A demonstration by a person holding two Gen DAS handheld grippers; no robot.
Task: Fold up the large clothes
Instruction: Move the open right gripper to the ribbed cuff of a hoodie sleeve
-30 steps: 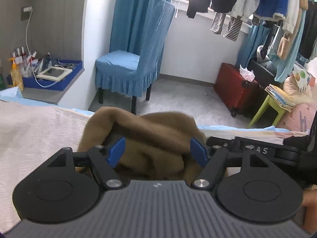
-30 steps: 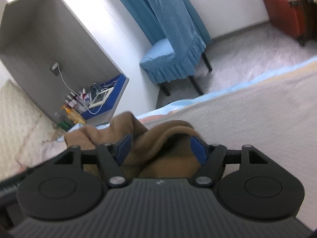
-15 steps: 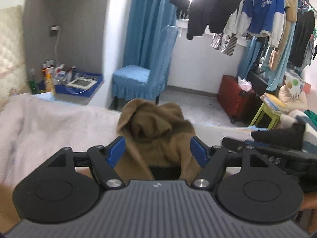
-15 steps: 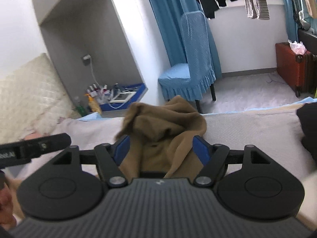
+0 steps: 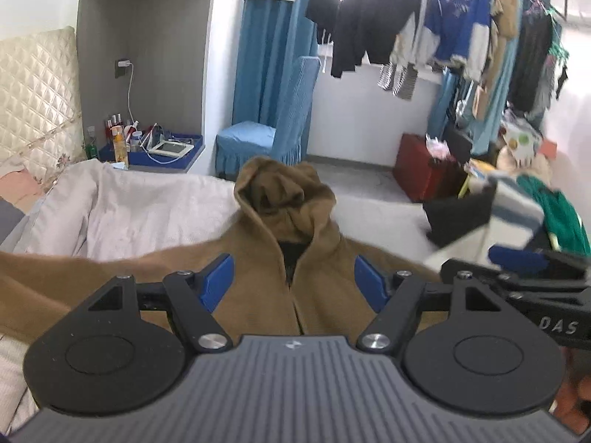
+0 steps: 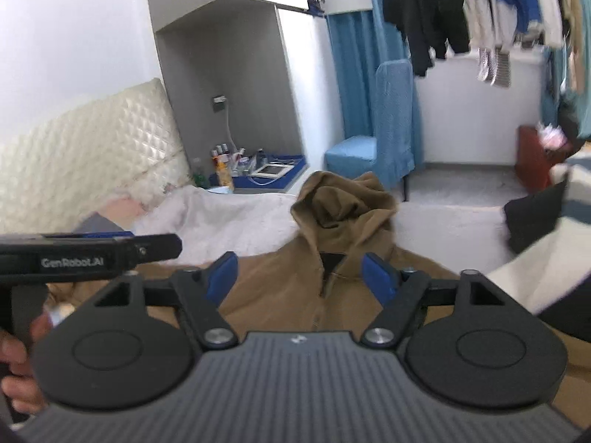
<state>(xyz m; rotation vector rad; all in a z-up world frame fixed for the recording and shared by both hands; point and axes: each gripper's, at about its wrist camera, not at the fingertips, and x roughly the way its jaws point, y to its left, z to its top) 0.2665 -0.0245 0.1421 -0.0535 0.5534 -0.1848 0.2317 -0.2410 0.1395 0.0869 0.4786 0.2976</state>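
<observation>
Left gripper point(image 5: 293, 282): blue fingers point(image 5: 218, 280) spread wide, nothing pinched. Right gripper point(image 6: 301, 277): jaws opening, pads clear of cloth.

Brown hooded jacket point(image 5: 325, 295): directly ahead of and beneath both finger pairs, spread on the pale bed cover point(image 5: 147, 206). Long axis runs straight away from the fingers, zip centred between them, hood point(image 6: 343, 203) at the far end. Neither hand judged nearer; the grippers flank it side by side.

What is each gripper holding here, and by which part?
Nothing is visibly held. The brown hoodie lies spread on the bed. The left gripper stands open above it; the right gripper jaws are opening, pads not pressing the fabric.
</observation>
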